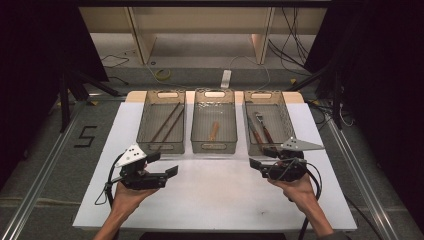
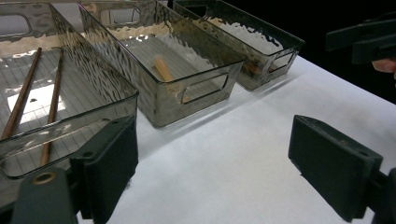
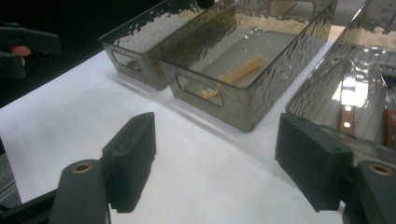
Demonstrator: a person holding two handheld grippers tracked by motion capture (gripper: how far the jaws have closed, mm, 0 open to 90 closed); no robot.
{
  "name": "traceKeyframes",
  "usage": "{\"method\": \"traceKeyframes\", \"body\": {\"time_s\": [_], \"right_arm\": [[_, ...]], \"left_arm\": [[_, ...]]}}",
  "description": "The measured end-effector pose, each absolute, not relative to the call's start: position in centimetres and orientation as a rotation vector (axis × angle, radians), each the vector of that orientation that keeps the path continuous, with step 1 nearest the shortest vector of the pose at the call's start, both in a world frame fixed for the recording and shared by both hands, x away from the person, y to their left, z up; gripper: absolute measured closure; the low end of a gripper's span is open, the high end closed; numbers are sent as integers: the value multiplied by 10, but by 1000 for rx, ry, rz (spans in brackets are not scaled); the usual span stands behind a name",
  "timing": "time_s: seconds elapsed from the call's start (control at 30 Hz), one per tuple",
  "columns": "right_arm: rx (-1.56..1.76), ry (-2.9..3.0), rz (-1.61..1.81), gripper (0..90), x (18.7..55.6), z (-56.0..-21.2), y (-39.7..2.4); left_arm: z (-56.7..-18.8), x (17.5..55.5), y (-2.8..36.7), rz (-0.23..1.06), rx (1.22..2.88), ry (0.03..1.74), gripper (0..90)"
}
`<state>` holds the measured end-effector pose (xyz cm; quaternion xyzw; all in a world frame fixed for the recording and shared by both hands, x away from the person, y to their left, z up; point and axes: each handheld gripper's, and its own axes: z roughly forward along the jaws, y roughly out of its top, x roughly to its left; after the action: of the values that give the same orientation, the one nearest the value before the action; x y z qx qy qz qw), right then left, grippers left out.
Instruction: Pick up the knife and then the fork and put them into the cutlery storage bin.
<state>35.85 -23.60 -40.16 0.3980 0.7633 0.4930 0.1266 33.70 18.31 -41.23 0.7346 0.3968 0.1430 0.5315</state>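
Observation:
Three smoky clear bins stand in a row at the back of the white table (image 1: pixel 215 195). The left bin (image 1: pixel 161 148) holds two brown chopsticks (image 1: pixel 167 122), the middle bin (image 1: pixel 214 147) a short pale wooden piece (image 1: pixel 214 131), and the right bin (image 1: pixel 287 117) wood-handled cutlery (image 1: pixel 263 131). My left gripper (image 1: pixel 162 164) hovers in front of the left bin, open, with nothing between its jaws (image 2: pixel 222 163). My right gripper (image 1: pixel 262 157) is just in front of the right bin's near end, also open and empty (image 3: pixel 222 161).
Bare white tabletop lies between the two grippers and in front of the bins. Aluminium rails (image 1: pixel 40 180) run along both sides of the table. Cables (image 1: pixel 162 75) and a shelf frame sit on the floor behind it.

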Motion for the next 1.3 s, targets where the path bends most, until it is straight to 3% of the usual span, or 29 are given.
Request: {"method": "traceKeyframes", "body": {"time_s": [0.7,1.3], "right_arm": [[1126,2178,1482,240,319,-421,-247],[1139,2166,1469,224,311,-427,-247]], "left_arm": [[-413,335,184,318,1753,935,151],[-414,334,181,297,1775,917,151]]}}
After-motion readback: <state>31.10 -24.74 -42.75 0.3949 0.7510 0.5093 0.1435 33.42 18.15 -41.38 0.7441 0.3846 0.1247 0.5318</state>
